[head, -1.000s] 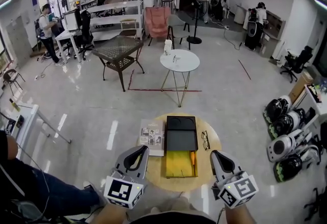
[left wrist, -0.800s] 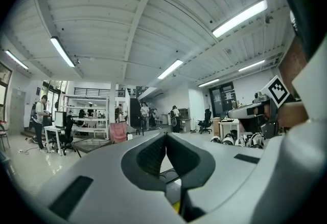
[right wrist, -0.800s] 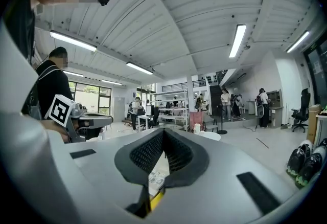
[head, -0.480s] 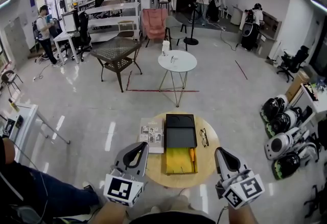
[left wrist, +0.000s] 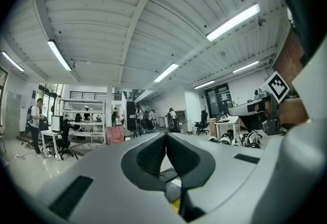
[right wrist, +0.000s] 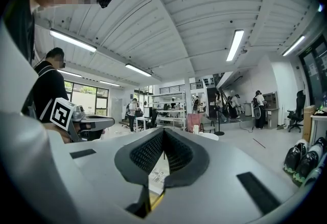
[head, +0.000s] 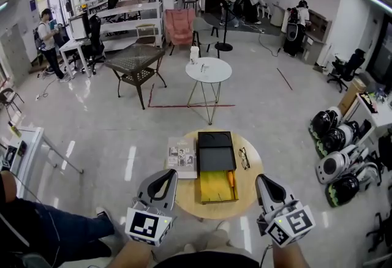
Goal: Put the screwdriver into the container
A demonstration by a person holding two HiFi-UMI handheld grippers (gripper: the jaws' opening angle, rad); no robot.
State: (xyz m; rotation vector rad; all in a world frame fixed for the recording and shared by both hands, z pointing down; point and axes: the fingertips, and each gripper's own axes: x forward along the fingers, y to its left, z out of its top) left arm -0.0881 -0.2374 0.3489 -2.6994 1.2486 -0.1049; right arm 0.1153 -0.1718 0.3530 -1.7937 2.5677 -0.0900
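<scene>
Left gripper [head: 166, 175] hangs at about 8 o'clock of the round wooden desk [head: 248, 191], over its near edge; its own view shows the left gripper [left wrist: 166, 135] with jaws pressed together at the tips and nothing between them. Right gripper [head: 261, 180] sits at about 4 o'clock of the desk, just off the rim; in its own view the right gripper [right wrist: 163, 130] likewise has its jaws closed on each other, empty; both point level, away from the person, towards 12 o'clock.

The screwdriver [head: 231, 179], with an orange handle, lies on the right-hand side of a yellow tray [head: 215, 187] at the desk's 6 o'clock half; it runs roughly along the 12-to-6 line, apart from both grippers. The black container [head: 215, 155] stands directly at 12 o'clock of the yellow tray, touching it end to end; its far part carries round recesses, its near part is plain and dark; the screwdriver is not in it.

A booklet [head: 182, 158] lies at 10 o'clock of the desk, beside the container; a pair of glasses [head: 245, 159] lies at 2 o'clock, on the container's other side. Farther off at 12 o'clock a white round table [head: 209, 70] stands on the floor [head: 110, 132].
</scene>
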